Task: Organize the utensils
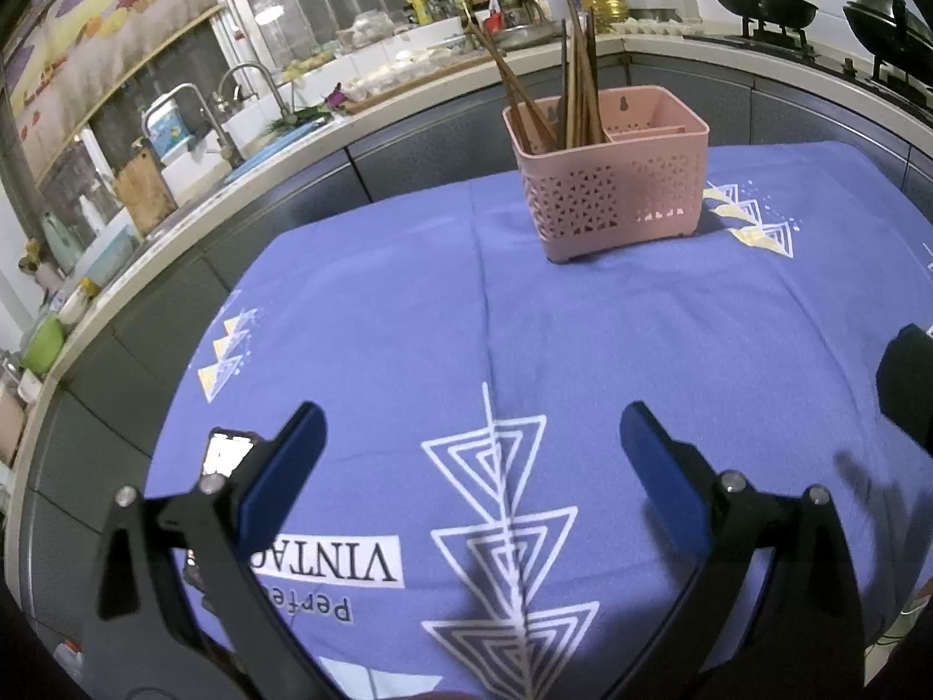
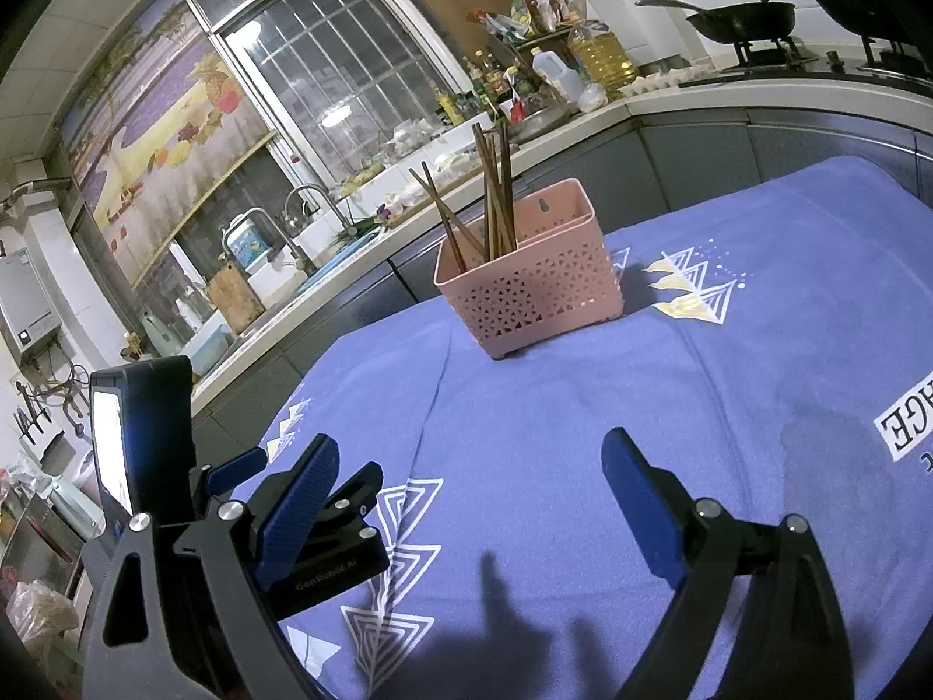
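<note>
A pink perforated utensil basket [image 1: 618,198] stands on the far side of the blue tablecloth [image 1: 408,303]. Several brown chopsticks [image 1: 574,87] stand upright in its left compartment; the right compartment looks empty. My left gripper [image 1: 472,443] is open and empty, low over the cloth well in front of the basket. In the right wrist view the basket [image 2: 536,286] and chopsticks [image 2: 493,198] sit ahead. My right gripper [image 2: 466,478] is open and empty above the cloth. The left gripper's body [image 2: 233,501] shows beside it at the left.
A kitchen counter [image 1: 326,134] with a sink, taps, bottles and a cutting board curves behind the table. Woks [image 1: 764,3] sit on a stove at the far right. The tablecloth [image 2: 758,385] has white triangle prints and lettering.
</note>
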`<state>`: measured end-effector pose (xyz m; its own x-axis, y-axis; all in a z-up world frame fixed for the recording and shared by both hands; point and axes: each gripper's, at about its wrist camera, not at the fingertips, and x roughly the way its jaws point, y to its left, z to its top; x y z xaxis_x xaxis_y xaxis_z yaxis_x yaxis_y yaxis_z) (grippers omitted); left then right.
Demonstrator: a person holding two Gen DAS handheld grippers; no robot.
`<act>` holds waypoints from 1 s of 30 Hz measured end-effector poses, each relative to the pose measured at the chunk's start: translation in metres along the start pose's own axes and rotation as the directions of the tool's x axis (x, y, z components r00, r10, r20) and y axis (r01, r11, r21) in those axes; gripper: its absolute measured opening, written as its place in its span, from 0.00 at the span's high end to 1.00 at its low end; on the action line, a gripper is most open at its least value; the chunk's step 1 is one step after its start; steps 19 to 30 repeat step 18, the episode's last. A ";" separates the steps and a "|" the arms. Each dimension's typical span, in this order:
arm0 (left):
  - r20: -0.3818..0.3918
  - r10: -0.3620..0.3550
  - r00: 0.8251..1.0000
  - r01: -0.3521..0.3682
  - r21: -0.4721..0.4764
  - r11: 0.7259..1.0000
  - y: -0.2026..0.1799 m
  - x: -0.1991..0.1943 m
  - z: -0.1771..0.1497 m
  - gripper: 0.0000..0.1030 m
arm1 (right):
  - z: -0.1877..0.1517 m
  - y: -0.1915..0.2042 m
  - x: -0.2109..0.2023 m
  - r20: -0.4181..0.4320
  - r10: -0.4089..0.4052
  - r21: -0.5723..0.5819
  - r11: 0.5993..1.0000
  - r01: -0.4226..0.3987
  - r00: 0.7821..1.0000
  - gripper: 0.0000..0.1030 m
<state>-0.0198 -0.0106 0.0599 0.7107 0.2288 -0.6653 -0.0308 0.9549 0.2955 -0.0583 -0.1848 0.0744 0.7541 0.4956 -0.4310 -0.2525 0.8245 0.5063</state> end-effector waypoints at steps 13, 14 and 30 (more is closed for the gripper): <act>-0.001 -0.014 1.000 0.014 -0.016 1.000 0.004 0.000 -0.002 0.06 | 0.000 0.000 0.000 0.000 -0.002 0.004 1.000 0.002 1.000 0.12; -0.001 -0.013 1.000 0.013 -0.015 1.000 0.003 0.000 -0.002 0.06 | 0.001 0.000 0.000 0.000 -0.002 0.002 1.000 0.002 1.000 0.12; -0.005 -0.016 1.000 0.016 -0.019 1.000 0.004 0.001 -0.002 0.06 | 0.001 0.000 0.000 -0.002 0.000 0.001 1.000 0.000 1.000 0.12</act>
